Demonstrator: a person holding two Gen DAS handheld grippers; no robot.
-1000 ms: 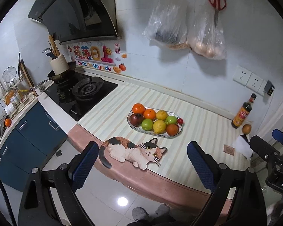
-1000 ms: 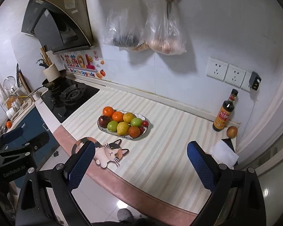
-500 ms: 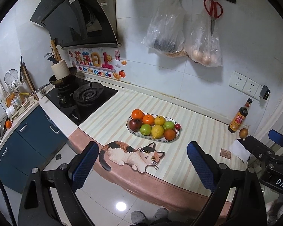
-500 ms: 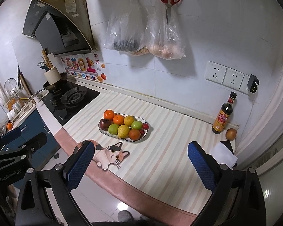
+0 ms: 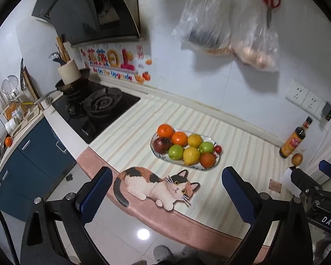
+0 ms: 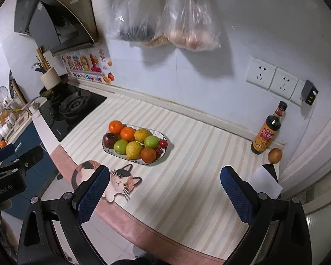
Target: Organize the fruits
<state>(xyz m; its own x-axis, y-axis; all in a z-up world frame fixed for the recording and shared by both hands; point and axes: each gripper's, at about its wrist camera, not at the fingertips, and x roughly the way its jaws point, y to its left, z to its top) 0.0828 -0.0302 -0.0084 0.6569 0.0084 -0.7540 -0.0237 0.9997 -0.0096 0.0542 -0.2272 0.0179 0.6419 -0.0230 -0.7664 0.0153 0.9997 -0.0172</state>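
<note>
Change since earlier: both views have dropped lower and nearer the counter (image 6: 187, 176); the fruit plate (image 5: 215, 142) has not shifted.
Left hand-held gripper (image 5: 165, 195): blue pads spread wide, holding nothing, hanging off the counter's pink front edge over the floor.
Right hand-held gripper (image 6: 165, 195): spread wide, holding nothing, over the near edge.
Open room: bare striped surface lies right of the plate, up to the sauce bottle (image 6: 267, 132).
Plate contents: two oranges (image 6: 116, 126), two green apples (image 6: 121, 146), a lemon (image 6: 133, 149), a dark red fruit (image 6: 110, 139) and small red ones, possibly cherry tomatoes.
Loose fruit: a brownish round one (image 6: 275, 155) just beside the bottle.
Textures: oval patterned plate; flat cat-shaped mat (image 5: 156, 184) at the edge.
</note>
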